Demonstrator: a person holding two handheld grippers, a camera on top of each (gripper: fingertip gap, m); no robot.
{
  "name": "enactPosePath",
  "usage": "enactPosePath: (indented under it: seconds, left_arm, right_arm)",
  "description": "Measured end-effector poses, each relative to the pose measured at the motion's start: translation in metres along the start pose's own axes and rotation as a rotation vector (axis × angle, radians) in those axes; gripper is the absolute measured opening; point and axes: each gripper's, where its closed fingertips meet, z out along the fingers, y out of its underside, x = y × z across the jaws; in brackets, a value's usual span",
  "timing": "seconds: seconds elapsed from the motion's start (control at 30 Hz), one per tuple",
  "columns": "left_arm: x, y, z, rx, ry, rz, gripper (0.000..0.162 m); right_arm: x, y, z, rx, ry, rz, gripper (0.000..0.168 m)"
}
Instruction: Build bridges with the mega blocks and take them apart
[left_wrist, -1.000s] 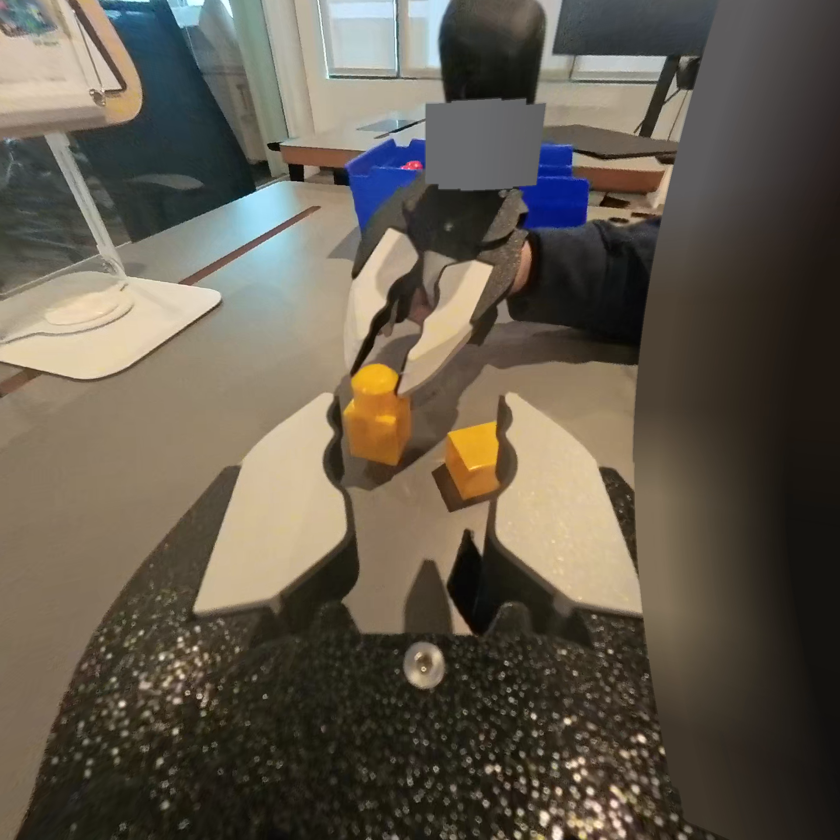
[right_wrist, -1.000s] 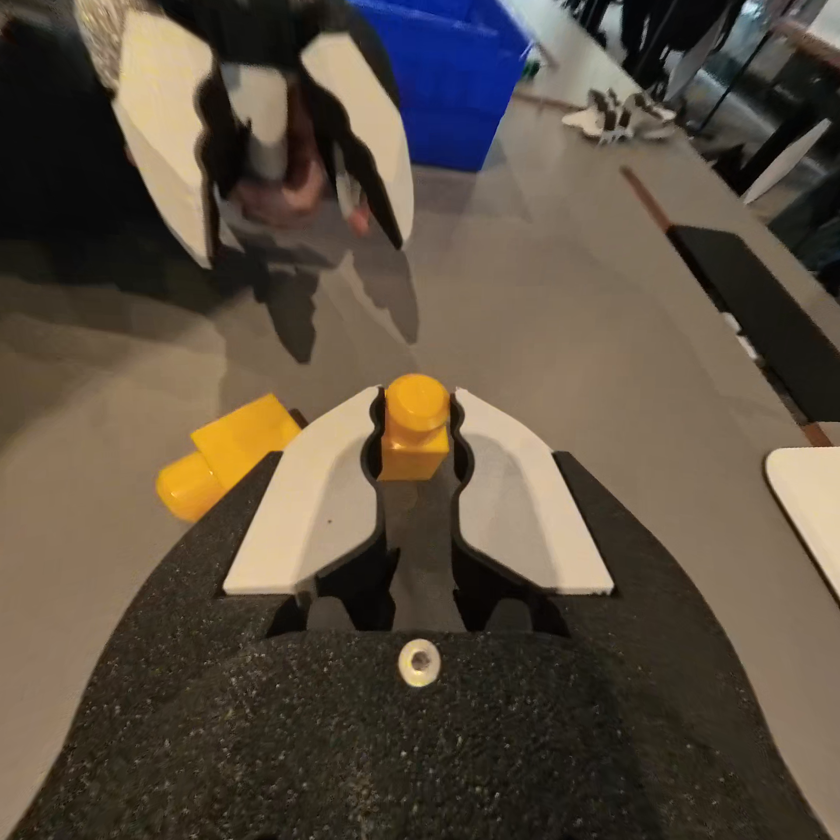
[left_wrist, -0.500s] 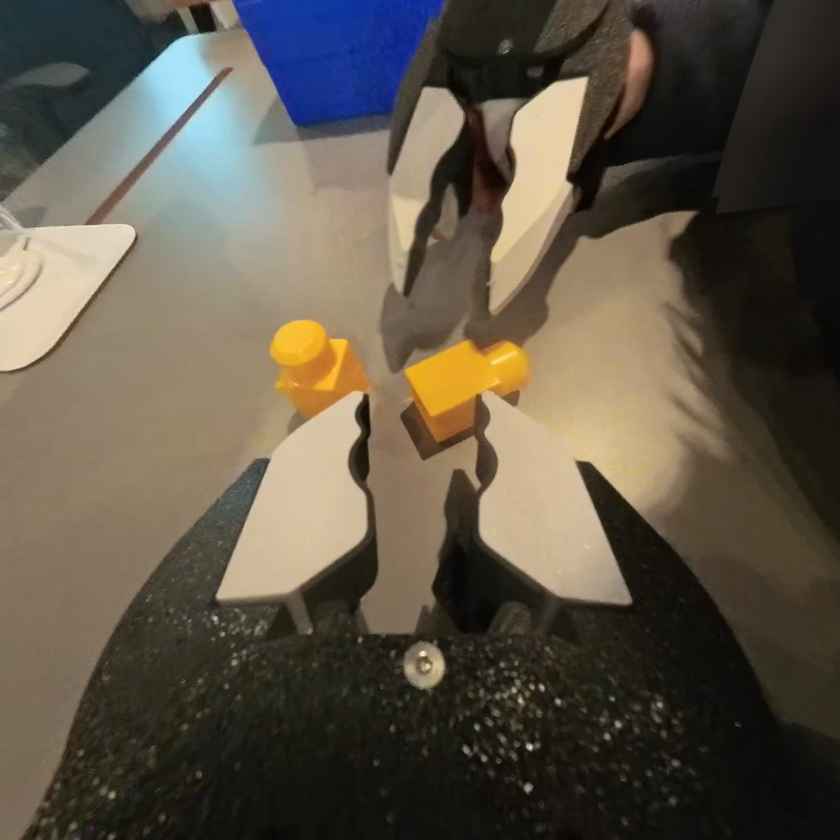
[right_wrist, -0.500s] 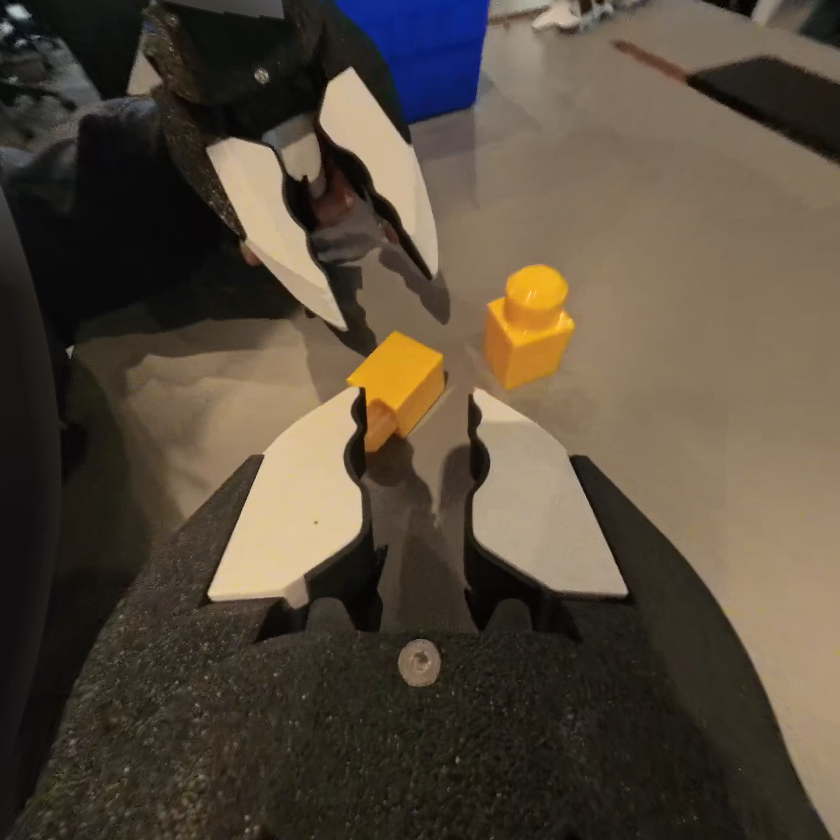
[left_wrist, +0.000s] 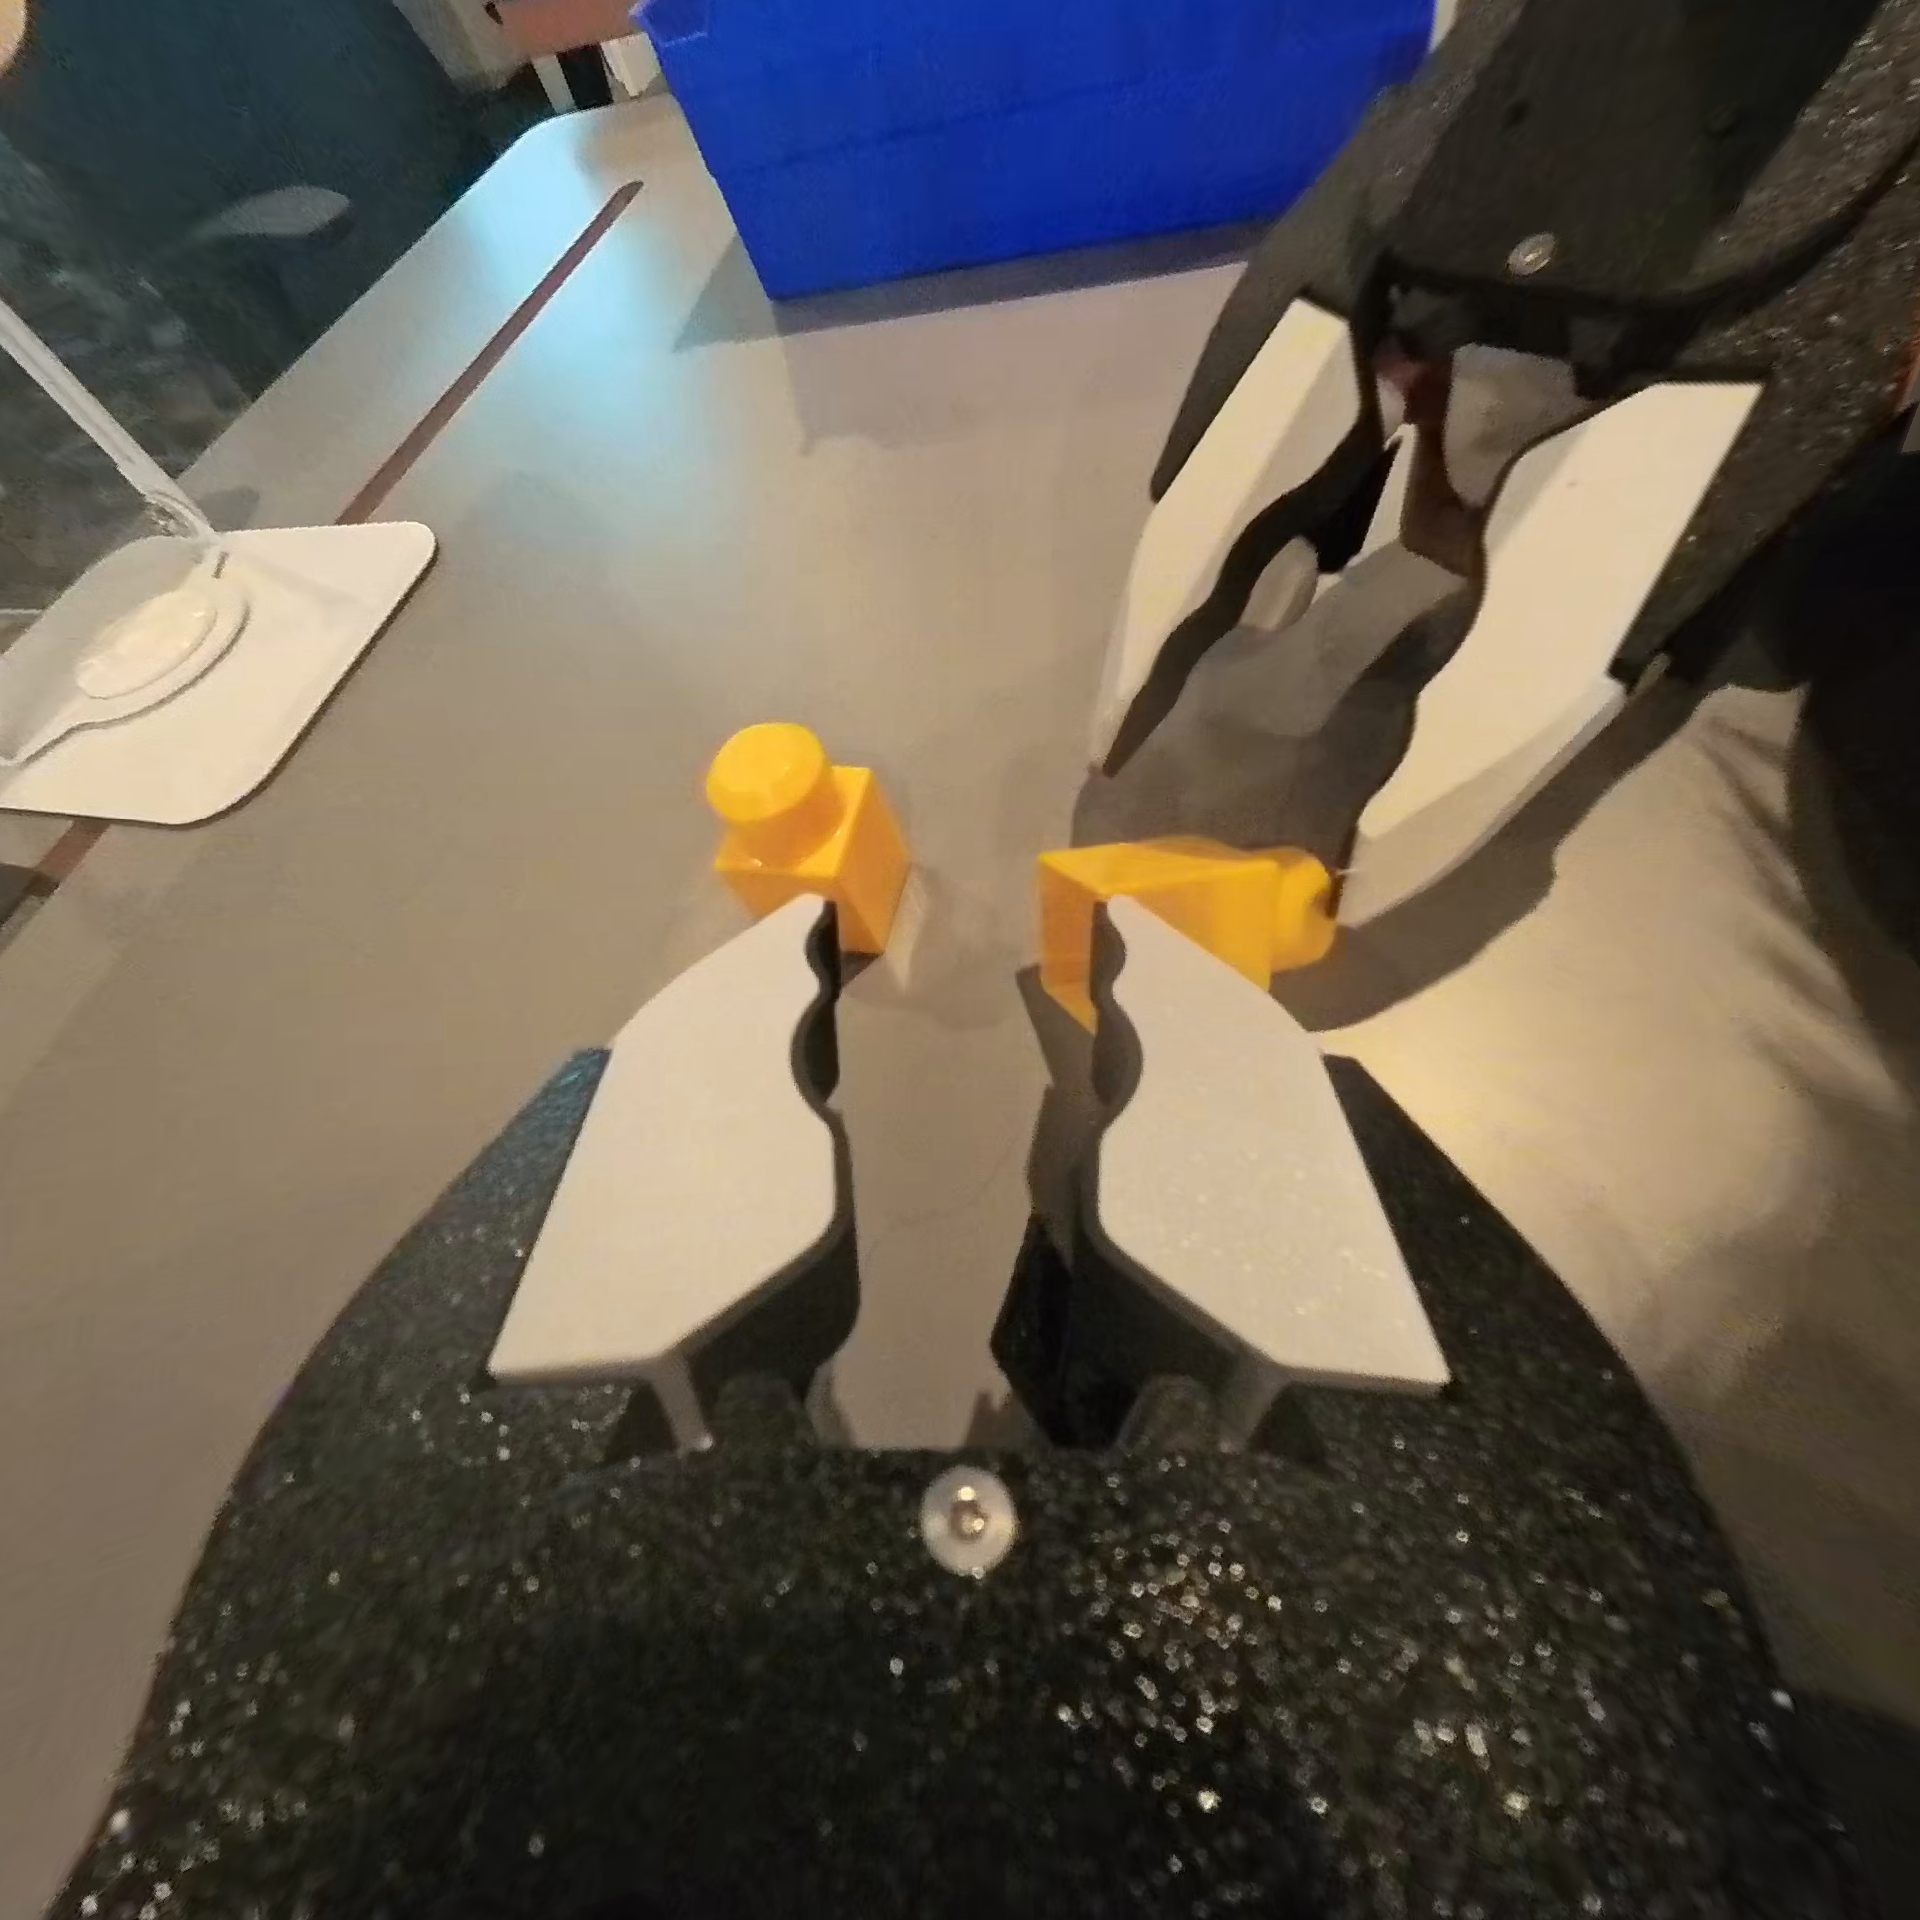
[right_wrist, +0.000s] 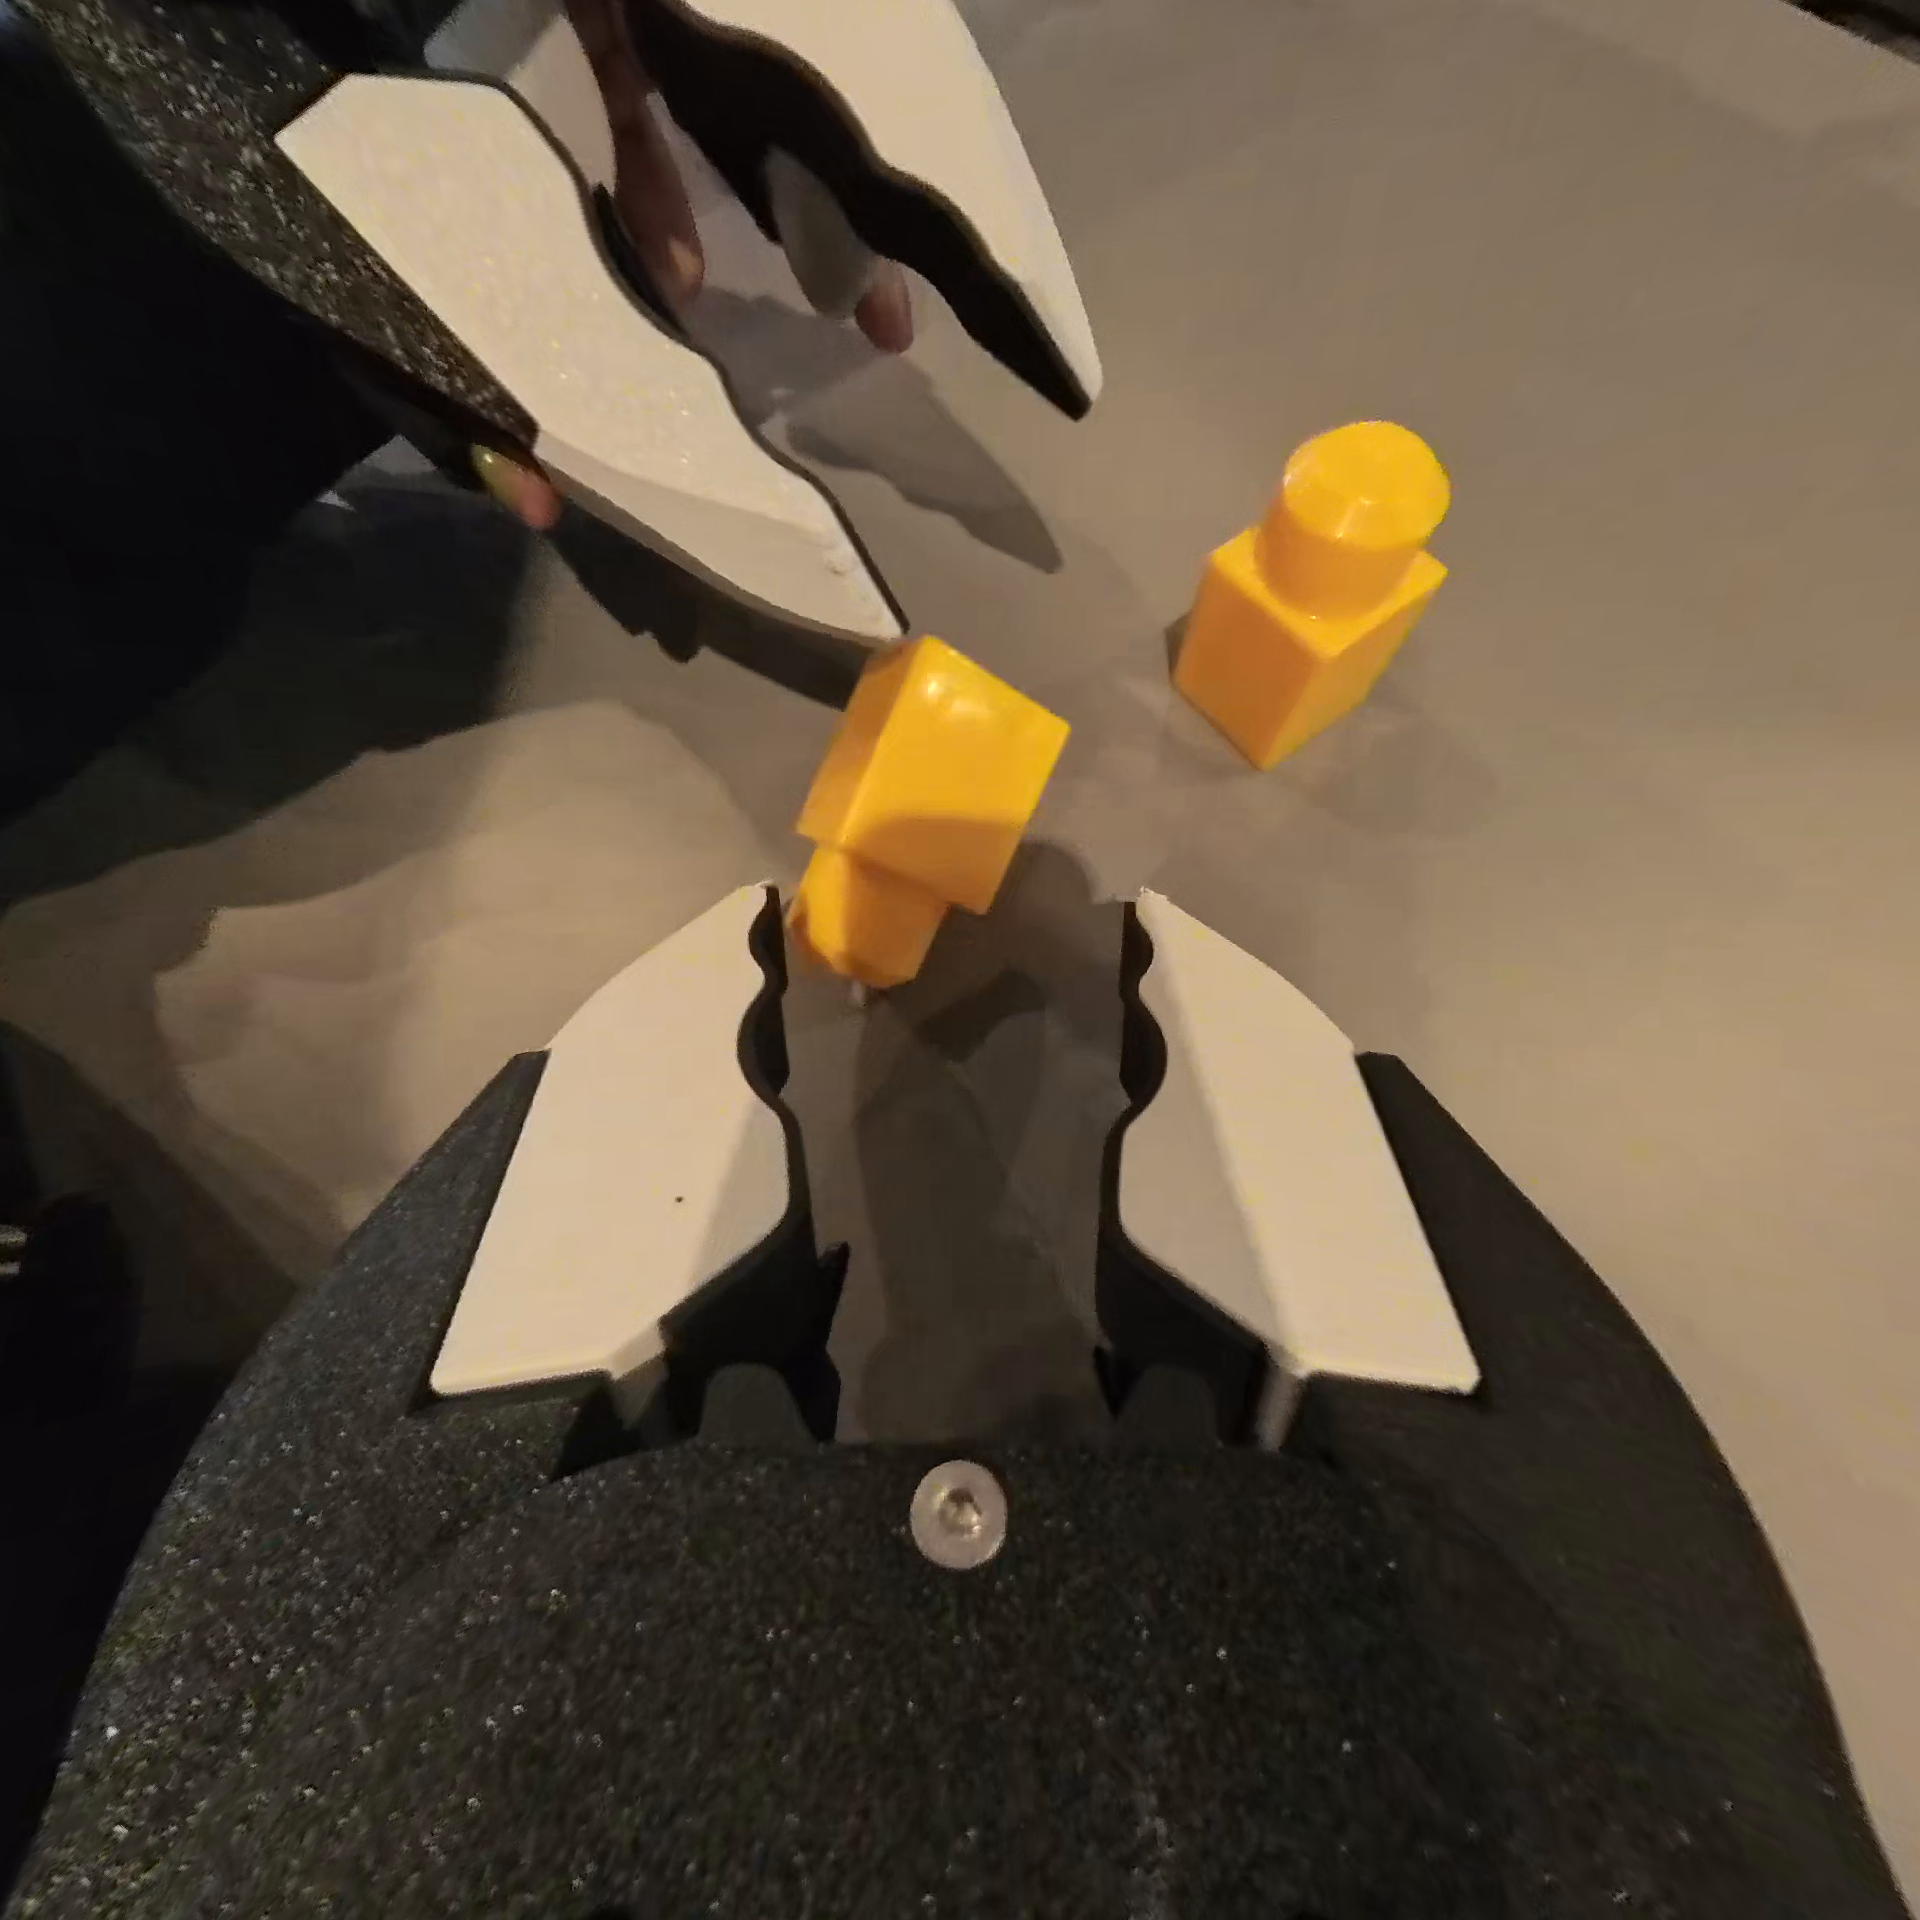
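Two yellow single-stud blocks rest on a grey table (left_wrist: 416, 1039), separate from each other and joined to nothing. The upright block (left_wrist: 805, 836) stands stud-up just beyond the left gripper's (left_wrist: 956, 935) left fingertip; the toppled block (left_wrist: 1174, 904) lies on its side near it, its stud pointing toward the right gripper (right_wrist: 951, 904) and its body partly hidden behind the left gripper's right finger. Both grippers are spread wide and hold nothing. In the right wrist view the toppled block sits just ahead of the gap between the right gripper's fingers, its stud nearest that gripper's left fingertip, while one tip of the left gripper comes very close to the block's far upper corner (whether they touch cannot be told). A blue bin (left_wrist: 987, 135) stands at the far side of the table and a white stand base (left_wrist: 260, 665) sits well to the left. With no blocks connected, the scene reads either as the end of a dismantling step or the start of a new build. The next move probably calls for righting or gripping the toppled block: the fingers must straddle its square body rather than its round stud, which could slip or roll under a closing grip.
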Motion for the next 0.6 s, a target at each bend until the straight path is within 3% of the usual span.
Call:
enactPosePath:
  seconds: [0.37, 0.6]
  left_arm:
    - [0.018, 0.015, 0.009, -0.089, 0.124, -0.070, 0.039]
    - [0.024, 0.020, 0.014, -0.123, 0.155, -0.099, 0.039]
  right_arm:
    - [-0.011, 0.007, 0.009, -0.026, 0.013, -0.001, 0.051]
    - [-0.007, 0.001, 0.016, -0.007, 0.029, -0.001, 0.029]
